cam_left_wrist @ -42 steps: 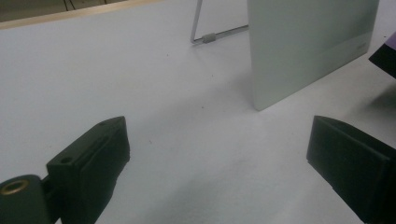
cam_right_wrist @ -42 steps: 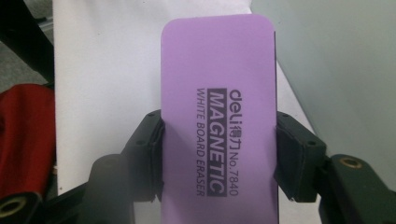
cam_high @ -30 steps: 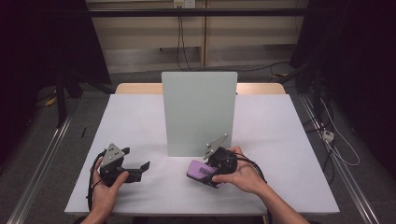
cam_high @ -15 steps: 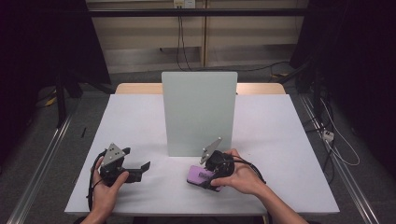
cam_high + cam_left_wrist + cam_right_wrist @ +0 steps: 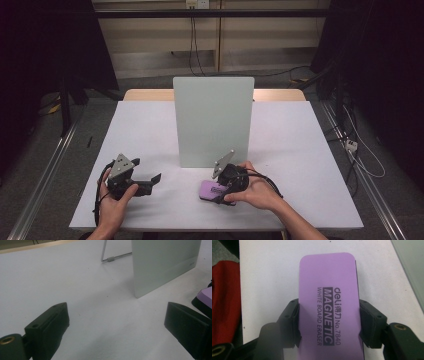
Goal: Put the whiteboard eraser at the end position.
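So the right gripper [image 5: 329,322] had its jaws clamped across the purple eraser [image 5: 328,302], long axis running straight ahead between them; left gripper [image 5: 117,327] sat wide open, empty.

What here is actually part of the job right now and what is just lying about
In use:
- purple whiteboard eraser, clamped between the jaws of the right gripper
- small upright whiteboard, standing just behind the eraser, probably what it is meant to wipe

Lying about or idle:
- left gripper, jaws open on nothing
- cables on the floor right of the table
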The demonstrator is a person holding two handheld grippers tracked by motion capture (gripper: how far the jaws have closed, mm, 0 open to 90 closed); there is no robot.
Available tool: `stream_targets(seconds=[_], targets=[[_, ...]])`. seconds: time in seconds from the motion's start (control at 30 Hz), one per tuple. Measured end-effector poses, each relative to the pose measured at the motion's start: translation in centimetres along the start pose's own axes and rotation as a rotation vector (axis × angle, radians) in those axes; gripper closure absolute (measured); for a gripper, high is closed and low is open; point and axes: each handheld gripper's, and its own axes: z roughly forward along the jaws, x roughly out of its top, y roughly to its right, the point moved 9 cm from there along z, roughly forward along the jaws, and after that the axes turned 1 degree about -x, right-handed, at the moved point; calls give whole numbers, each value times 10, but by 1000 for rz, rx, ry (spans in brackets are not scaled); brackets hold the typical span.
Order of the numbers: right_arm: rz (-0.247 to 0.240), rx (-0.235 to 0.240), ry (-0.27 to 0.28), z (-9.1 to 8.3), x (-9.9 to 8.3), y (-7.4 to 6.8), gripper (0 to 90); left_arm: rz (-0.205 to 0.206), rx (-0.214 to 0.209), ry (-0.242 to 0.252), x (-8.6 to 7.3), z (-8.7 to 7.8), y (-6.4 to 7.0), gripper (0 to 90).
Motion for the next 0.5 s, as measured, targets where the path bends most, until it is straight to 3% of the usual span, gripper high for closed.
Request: stream_targets(seconds=[0.23, 0.5], targets=[[4, 12, 15, 1, -1, 0, 397, -5, 1, 1, 0, 0, 0, 57], [47, -22, 45, 1, 0, 7, 216, 2, 0, -1, 0, -1, -1, 57]])
